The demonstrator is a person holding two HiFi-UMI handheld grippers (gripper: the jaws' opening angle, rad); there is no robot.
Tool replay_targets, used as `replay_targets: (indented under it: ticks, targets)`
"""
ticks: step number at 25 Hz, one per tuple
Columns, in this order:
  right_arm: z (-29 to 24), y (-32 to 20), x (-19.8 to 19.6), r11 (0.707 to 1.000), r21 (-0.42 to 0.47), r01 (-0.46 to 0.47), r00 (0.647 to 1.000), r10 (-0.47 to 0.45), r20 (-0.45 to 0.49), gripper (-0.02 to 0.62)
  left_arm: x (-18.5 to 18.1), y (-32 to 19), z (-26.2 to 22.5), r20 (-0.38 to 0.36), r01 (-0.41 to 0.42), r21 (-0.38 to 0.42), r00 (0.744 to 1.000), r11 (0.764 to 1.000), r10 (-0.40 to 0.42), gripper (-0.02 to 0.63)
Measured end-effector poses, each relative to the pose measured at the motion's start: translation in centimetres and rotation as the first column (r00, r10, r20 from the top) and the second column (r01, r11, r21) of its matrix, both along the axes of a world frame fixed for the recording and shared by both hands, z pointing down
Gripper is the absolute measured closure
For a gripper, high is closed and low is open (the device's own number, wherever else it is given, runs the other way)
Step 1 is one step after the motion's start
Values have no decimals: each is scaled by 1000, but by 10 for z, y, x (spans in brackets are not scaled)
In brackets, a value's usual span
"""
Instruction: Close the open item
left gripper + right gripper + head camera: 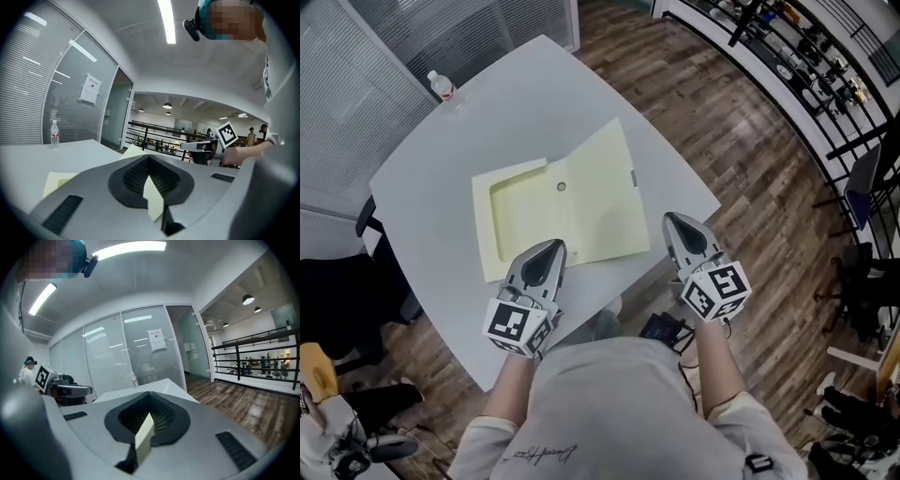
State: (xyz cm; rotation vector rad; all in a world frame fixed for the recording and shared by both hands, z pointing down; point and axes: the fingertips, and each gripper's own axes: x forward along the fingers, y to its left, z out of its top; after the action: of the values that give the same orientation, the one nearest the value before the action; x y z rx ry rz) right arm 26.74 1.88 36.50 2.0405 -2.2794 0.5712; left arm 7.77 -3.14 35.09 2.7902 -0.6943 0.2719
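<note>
A pale yellow folder [572, 202] lies open and flat on the white table [487, 122], its right flap [605, 192] spread toward the table's right edge. My left gripper [551, 247] hovers over the folder's front edge, jaws together. In the left gripper view the folder [58, 180] shows low at the left, and a yellow sliver shows through the slit of the left gripper [149, 158]. My right gripper [671, 219] hangs just off the folder's front right corner, past the table edge, jaws together. In its own view the right gripper [150, 394] holds nothing clearly.
A small water bottle [441, 86] stands at the table's far left corner. A glass partition with blinds [356, 84] lies beyond it. A dark chair [337, 281] sits left of the table. Wooden floor [750, 178] and a black railing [825, 103] are on the right.
</note>
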Motion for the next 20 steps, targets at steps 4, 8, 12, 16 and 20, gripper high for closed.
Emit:
replay_targets:
  ticks: [4,8,12,16,20]
  targets:
    - [34,-7,23,997,-71,-42,999,41,-18,574,-2,-5,8,15,8,-26,1000,1000,-8,597]
    - [61,-19,39,995,-80,-65,997,62,-49,574,-4,-8,14,30,9,-37,1000,999,-8,597]
    - [92,-28,47,988,-133,-76,997,71,-39,574,-5,-9,17,45,12,-49,999,999,-10,597]
    - [112,-32,41,985,-164,-48,999,48,-5,574,-13,-11,21,59,28,-55,998,998,-25,597]
    - [129,-34,27,981,-195,-20,1000,24,18,574,-25,-14,29,68,49,-69,997,996,-45,597]
